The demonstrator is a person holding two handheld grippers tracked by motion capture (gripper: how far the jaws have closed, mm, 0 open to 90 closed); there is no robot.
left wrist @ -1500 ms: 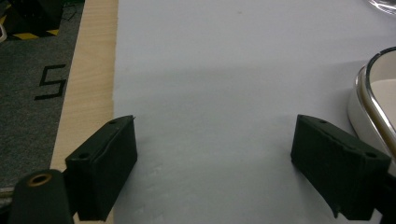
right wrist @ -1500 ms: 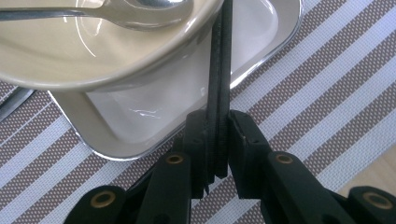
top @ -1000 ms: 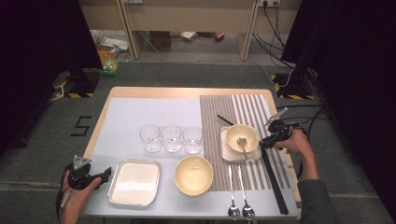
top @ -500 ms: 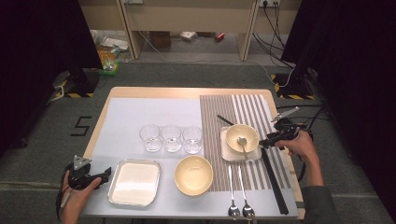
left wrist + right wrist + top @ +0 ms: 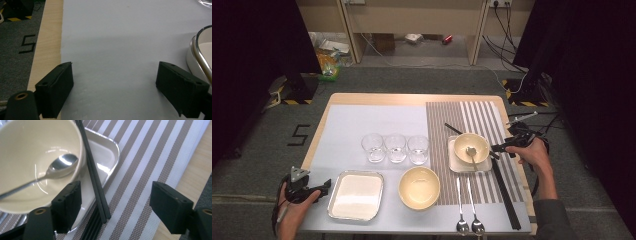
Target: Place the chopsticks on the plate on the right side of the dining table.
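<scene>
Rightward, chopsticks [image 5: 96,185] between just-opened jaws, lying across small tray [image 5: 110,152] rim

A big black number 5 [image 5: 300,135] is painted on the grey floor [image 5: 257,165], at the left of the high view, just beside the table [image 5: 412,99]. The same 5 [image 5: 28,44] shows at the left edge of the left gripper view. No other words or numbers can be read.
</scene>
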